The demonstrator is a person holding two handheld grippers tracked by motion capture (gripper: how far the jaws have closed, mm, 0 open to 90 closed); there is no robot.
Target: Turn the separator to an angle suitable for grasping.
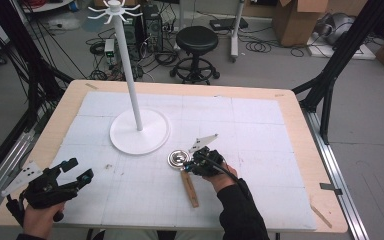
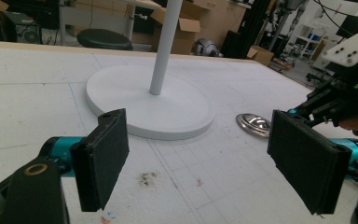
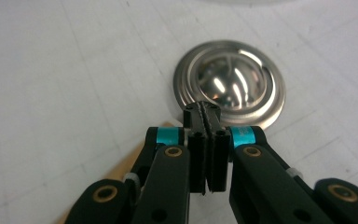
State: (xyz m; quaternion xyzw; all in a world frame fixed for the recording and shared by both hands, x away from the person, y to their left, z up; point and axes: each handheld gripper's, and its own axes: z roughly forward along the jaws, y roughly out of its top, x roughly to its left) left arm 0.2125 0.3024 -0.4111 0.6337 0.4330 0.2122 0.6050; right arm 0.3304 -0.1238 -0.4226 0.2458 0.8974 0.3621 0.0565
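Right tongs (image 3: 204, 112) sitting closed, jaws pressed together, nothing visibly between them, tips at near rim of metal lid (image 3: 229, 82) just ahead; wooden stick (image 1: 190, 188) trailing back underneath. Left tongs (image 2: 205, 158) gaping wide, idling well apart (tabletop (image 1: 260, 125) near corner). Right hand nearer.

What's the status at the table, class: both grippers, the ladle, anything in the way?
Left gripper open, idle at table's near left. Right gripper shut, tips at the steel ladle bowl; grip on anything unclear. Wooden handle flat on the mat. White stand just behind, apart.
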